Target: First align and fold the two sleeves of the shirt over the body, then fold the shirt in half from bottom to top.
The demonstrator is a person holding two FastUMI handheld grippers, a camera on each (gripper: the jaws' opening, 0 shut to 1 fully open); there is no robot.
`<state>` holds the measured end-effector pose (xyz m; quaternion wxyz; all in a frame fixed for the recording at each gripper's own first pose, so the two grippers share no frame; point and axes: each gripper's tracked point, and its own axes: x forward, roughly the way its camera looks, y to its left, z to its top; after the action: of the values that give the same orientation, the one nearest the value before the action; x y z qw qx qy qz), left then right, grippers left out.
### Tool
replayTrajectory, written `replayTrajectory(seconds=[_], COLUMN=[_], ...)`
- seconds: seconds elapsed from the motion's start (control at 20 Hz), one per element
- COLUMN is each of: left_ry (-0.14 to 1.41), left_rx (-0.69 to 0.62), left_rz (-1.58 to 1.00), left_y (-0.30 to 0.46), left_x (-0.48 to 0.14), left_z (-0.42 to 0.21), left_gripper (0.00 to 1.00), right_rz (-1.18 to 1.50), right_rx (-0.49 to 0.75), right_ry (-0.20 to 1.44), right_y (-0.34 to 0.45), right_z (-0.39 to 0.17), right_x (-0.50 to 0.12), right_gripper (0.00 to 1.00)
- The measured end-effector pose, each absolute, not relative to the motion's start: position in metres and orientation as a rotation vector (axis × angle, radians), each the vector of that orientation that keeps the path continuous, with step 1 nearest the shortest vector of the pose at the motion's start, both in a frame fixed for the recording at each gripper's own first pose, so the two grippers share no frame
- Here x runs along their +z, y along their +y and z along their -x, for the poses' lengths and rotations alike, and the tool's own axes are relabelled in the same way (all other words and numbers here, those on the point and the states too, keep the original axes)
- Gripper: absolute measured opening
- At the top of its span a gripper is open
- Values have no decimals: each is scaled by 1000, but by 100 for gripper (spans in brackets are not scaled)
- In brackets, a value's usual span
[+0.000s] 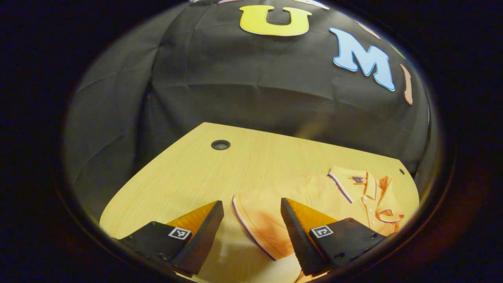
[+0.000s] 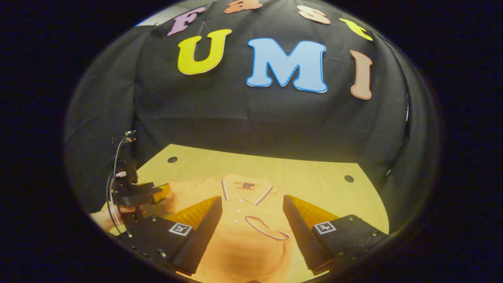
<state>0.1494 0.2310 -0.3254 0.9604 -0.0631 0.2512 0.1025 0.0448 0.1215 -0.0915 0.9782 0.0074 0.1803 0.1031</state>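
Shirt (image 1: 314, 204) lies flat on the table (image 1: 188, 177); its sleeve (image 1: 255, 224) sits just below the left tool (image 1: 251, 220), fingers apart; right tool (image 2: 252, 220) likewise apart.

The table (image 1: 188, 173) is light wood-grain laminate with a smooth, faintly satin face; a dark plastic-looking grommet (image 1: 220, 144) sits in it, well apart from the polo shirt (image 1: 314, 196). The polo shirt, lying on the table, is soft matt knit cloth, its collar (image 2: 245, 188) ribbed and piped with a thin stripe, with small glossy buttons (image 2: 238, 212) just below the collar. Behind the table hangs the booth wall (image 2: 251, 118), a matt, creased woven cloth.
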Motion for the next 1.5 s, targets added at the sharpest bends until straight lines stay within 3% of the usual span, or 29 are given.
replayTrajectory(seconds=[0.6,0.65,0.8,1.0,1.2,1.5], left_ry=[619,629,631,639,597,507], left_rx=[201,210,199,193,222,153], left_rz=[30,13,9,7,-9,-75], left_y=[230,232,225,216,212,164], left_x=[-370,-372,-371,-371,-353,-305], left_z=[-170,-168,-170,-171,-173,-182], left_gripper=[94,88,45,12,12,12], right_rz=[-39,-46,-72,-77,-80,-82], right_rx=[246,250,242,208,185,155], right_ry=[336,336,331,317,318,323], right_y=[135,135,130,114,100,84], right_z=[-19,-19,-20,-21,-17,-12], right_x=[-68,-67,-63,-63,-66,-70], right_gripper=[96,96,96,96,96,96])
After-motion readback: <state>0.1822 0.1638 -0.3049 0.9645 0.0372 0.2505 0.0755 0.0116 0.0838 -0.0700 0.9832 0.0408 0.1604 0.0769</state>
